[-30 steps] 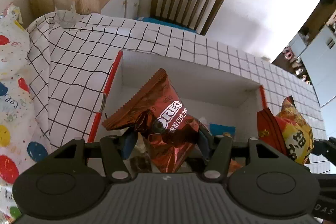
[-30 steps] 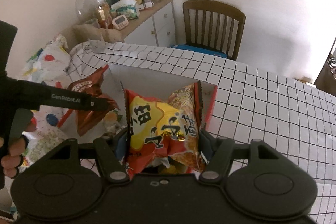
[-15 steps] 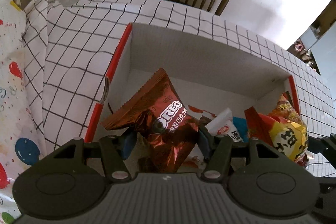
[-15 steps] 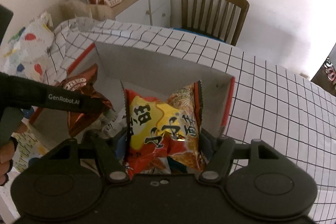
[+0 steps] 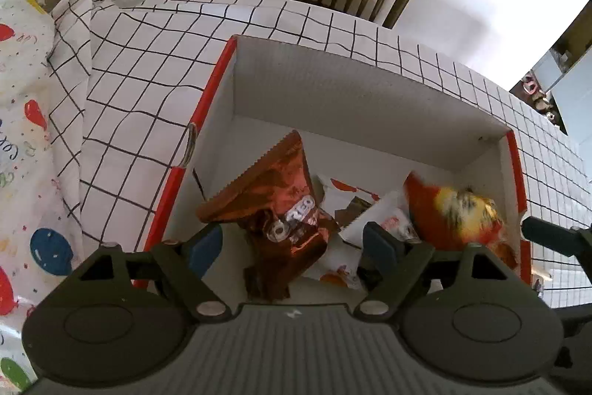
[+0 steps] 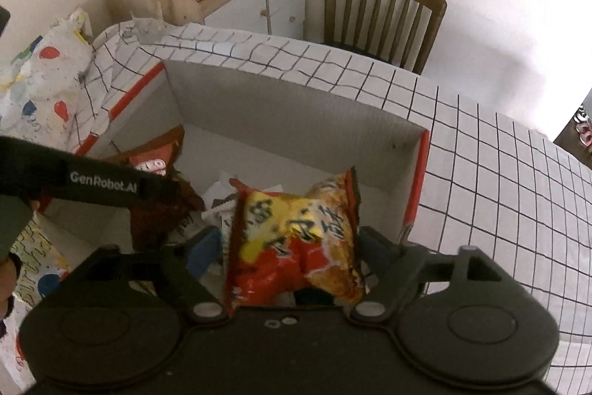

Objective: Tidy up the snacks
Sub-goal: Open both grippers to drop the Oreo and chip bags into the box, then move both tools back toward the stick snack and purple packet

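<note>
Both my tongs hang over the box [image 5: 333, 91], pointing down into it, and both have just been opening. My left tongs [image 5: 292, 243] are released: the Oreo bag [image 5: 281, 195] sits between the blue pads [image 5: 201, 243] with a clear gap on each side, resting among the packets on the box floor. My right tongs [image 6: 285, 250] are spread too, and the chip bag [image 6: 296, 232] stands between them, blurred, so I judge it is dropping free; its right edge looks close to the far pad, and I cannot tell whether it touches. The risk I see is lifting out carelessly: a crinkled corner could catch on a pad and ride back up, or tip over the red rim [image 6: 416, 195] just right of the chip bag. The two tongs are also close together, so pulling back at once could knock them.
</note>
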`<act>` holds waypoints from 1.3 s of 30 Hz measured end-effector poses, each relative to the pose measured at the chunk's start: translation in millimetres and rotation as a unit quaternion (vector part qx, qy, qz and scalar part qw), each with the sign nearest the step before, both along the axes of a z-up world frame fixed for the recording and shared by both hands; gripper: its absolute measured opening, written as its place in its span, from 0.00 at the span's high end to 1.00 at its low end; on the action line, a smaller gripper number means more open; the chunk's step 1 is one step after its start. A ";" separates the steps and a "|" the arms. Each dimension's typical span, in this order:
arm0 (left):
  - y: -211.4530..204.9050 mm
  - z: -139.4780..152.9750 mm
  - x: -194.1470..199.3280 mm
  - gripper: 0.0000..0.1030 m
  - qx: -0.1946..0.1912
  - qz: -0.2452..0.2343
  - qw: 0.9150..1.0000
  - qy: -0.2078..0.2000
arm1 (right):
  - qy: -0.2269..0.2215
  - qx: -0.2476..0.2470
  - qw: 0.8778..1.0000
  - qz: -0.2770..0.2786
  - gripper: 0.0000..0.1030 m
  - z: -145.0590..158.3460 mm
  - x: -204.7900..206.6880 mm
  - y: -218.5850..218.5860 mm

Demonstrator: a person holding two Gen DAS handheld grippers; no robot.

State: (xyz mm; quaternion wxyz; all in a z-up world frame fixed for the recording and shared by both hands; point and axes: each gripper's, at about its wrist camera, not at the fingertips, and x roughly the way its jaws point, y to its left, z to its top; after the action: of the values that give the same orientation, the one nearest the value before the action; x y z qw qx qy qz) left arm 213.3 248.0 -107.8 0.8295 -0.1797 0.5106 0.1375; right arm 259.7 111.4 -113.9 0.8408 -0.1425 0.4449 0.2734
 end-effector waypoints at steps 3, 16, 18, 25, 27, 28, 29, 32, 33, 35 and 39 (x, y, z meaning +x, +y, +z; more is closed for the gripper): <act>-2.7 6.6 -4.4 0.19 0.004 0.000 1.000 -0.006 | -0.007 0.002 1.000 0.008 0.06 6.3 -3.1 -2.1; -29.3 45.4 -34.4 0.19 0.015 -0.013 0.998 -0.058 | -0.019 0.032 0.999 0.020 0.04 39.3 -24.4 -29.1; -36.9 51.2 -39.7 0.19 0.020 -0.017 0.998 -0.065 | -0.018 0.040 0.999 0.017 0.04 44.4 -28.6 -35.4; -62.9 66.5 -54.9 0.19 0.021 -0.033 0.995 -0.087 | -0.023 0.057 0.998 0.017 0.03 60.7 -43.7 -58.5; -71.1 69.9 -58.6 0.19 0.023 -0.037 0.995 -0.093 | -0.024 0.063 0.998 0.015 0.02 64.7 -47.2 -66.8; -74.4 71.4 -60.2 0.19 0.024 -0.038 0.994 -0.095 | -0.026 0.065 0.997 0.015 0.02 66.7 -49.0 -71.8; -78.0 73.0 -61.4 0.19 0.025 -0.041 0.994 -0.098 | -0.027 0.066 0.997 0.014 0.02 68.0 -50.3 -76.6; -92.1 78.2 -66.9 0.19 0.027 -0.048 0.993 -0.108 | -0.030 0.070 0.997 0.009 0.01 72.5 -54.2 -91.5; -96.7 79.8 -68.5 0.19 0.027 -0.052 0.992 -0.111 | -0.032 0.072 0.997 0.007 0.01 74.3 -55.5 -97.2; -108.3 83.3 -71.3 0.19 0.034 -0.059 0.991 -0.117 | -0.035 0.076 0.996 0.001 0.01 78.1 -57.9 -108.8; -133.1 88.5 -75.7 0.19 0.034 -0.074 0.988 -0.127 | -0.042 0.086 0.995 -0.002 0.01 85.5 -64.5 -132.8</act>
State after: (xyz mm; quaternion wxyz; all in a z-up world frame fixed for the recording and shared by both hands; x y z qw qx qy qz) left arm 137.6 114.9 -19.3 0.9014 -0.1292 0.4076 0.0689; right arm 195.2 -21.4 -28.4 0.8684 -0.0798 0.3844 0.3031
